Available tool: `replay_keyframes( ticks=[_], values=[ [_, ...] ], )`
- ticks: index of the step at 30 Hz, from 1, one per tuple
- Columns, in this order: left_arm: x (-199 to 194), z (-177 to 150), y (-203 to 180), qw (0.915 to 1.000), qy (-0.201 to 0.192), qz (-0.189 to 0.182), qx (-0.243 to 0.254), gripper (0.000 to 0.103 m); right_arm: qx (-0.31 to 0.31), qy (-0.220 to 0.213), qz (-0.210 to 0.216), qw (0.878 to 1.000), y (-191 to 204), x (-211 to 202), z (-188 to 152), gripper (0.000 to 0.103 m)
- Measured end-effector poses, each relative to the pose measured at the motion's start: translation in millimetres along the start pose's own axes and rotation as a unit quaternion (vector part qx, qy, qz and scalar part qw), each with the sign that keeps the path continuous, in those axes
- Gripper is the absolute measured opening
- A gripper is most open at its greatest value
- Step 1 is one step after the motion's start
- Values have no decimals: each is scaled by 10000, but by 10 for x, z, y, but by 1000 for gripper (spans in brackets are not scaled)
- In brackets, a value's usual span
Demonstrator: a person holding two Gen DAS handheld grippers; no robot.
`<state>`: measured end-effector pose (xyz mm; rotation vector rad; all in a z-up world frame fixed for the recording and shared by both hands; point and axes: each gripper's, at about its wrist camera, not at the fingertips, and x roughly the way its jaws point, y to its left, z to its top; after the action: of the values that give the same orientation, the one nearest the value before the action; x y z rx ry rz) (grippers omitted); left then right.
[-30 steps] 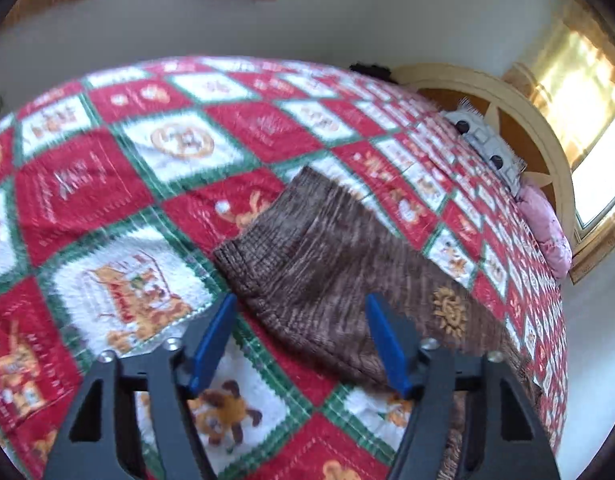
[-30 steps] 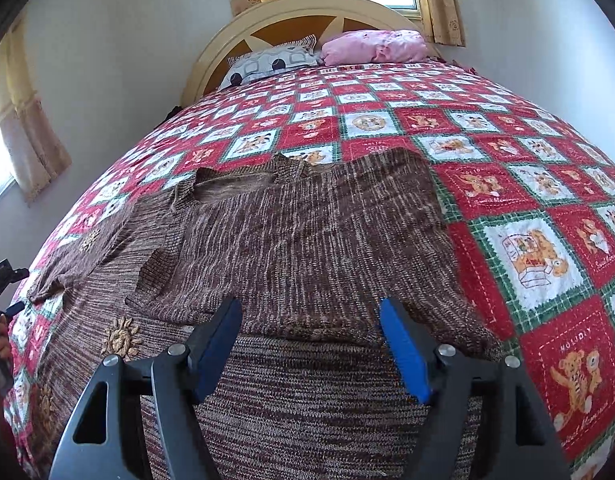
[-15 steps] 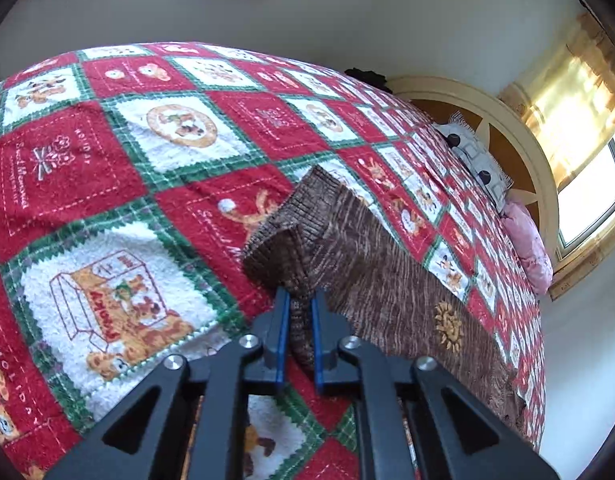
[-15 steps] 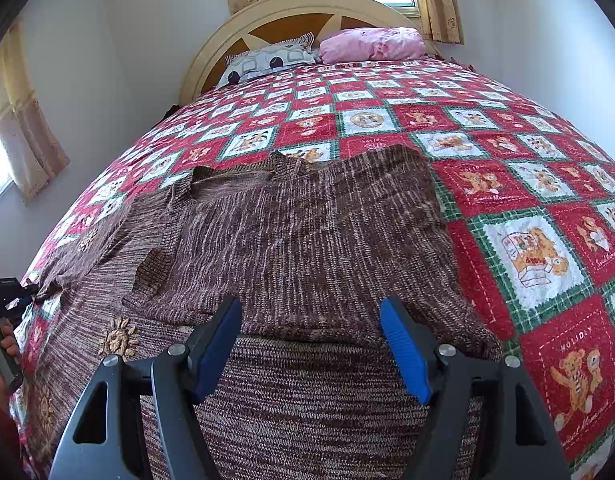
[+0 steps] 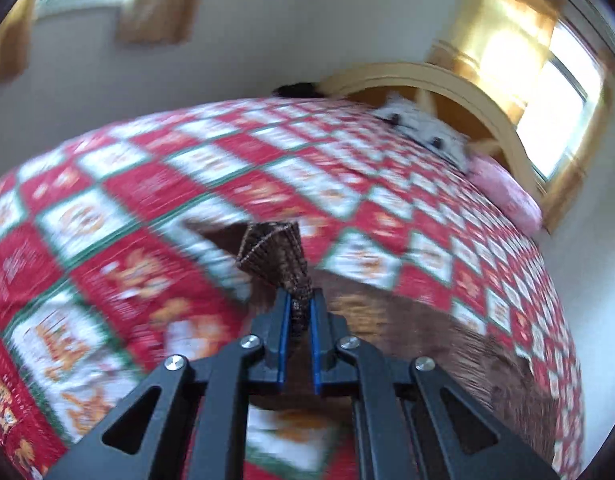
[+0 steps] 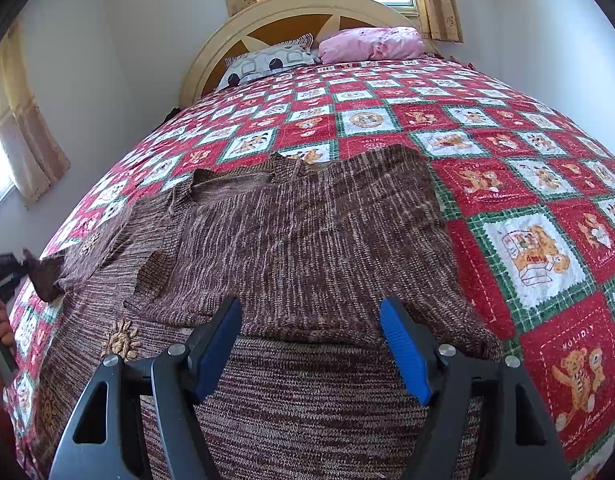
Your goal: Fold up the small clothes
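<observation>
We hold a hand-held gripper in each hand over a bed whose red, white and green patchwork quilt (image 6: 519, 200) is printed with teddy bears. On it lies the brown knitted sweater (image 6: 307, 240), spread across the near half of the bed with its neckline turned toward the headboard and one side already laid over the body.

Our left hand-held gripper (image 5: 298, 312) has its blue pads pinched tight on the cuff of the sweater's sleeve (image 5: 273, 256); the knit bunches between the jaws and fans out above them, lifted clear of the quilt. The rest of that view is smeared by motion, so we cannot make out how the cloth lies below the jaws. In the right wrist view the same lifted sleeve end (image 6: 45, 276) shows at the far left edge of the sweater, raised beside the dark body of the left tool, with fingers (image 6: 1, 326) of our left hand just below it.

Our right hand-held gripper (image 6: 311, 344) hangs wide over the lower hem area of the sweater, its blue pads (image 6: 403, 348) well apart and gripping nothing; the knit passes under them.

At the head of the bed, against the arched wooden headboard (image 6: 291, 12), rest a patterned grey pillow (image 6: 267, 62) and a pink pillow (image 6: 371, 44), side by side.
</observation>
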<state>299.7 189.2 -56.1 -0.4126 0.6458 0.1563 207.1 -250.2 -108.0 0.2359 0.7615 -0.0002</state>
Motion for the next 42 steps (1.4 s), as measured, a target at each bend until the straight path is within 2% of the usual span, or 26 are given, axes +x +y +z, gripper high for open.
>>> replay_keyframes(
  ticks=[5,9,14,19,23,28,30,31,32,34,35,37,42],
  values=[
    [-37,-214,-878,9932,-14,-468,1063,9,34,-11,31,10000,-14,-1,-4,73],
    [-43,-609,-1469,9811,158,-869,1724,9,76,-21,69,9999,-29,-3,-8,73],
    [-38,-1130,-1875,9670,532,-1161,2206,9,120,-29,111,9999,-43,-3,-9,73],
    [29,-1405,-1910,9626,908,-1211,2246,9,134,-27,123,9998,-51,0,-7,73],
    [44,-1362,-1792,9671,1048,-1393,1854,9,129,-31,119,9998,-50,-2,-7,73],
    [45,-1366,-1628,9622,1548,-1749,1399,13,130,-36,125,9998,-52,0,-7,73],
    [-37,-1329,-1513,9612,1631,-1847,1241,20,144,-50,148,9998,-52,-6,-4,73],
    [-97,-1291,-1444,9616,1610,-1892,1169,33,149,-60,160,9997,-51,-16,-2,73],
    [-145,-1257,-1379,9631,1547,-1889,1133,49,152,-65,170,9997,-50,-25,4,73],
    [-267,-1152,-1248,9717,1188,-1712,1109,67,197,-97,256,9994,-36,-81,28,73],
    [-313,-1095,-1201,9770,949,-1553,1115,70,245,-157,454,9985,1,-133,62,73],
    [-291,-994,-1146,9839,686,-1210,1123,70,181,-220,693,9972,102,-190,142,73],
    [50,-972,-944,9930,802,-334,806,70,-354,-273,1186,9919,652,-161,443,73]
  ],
)
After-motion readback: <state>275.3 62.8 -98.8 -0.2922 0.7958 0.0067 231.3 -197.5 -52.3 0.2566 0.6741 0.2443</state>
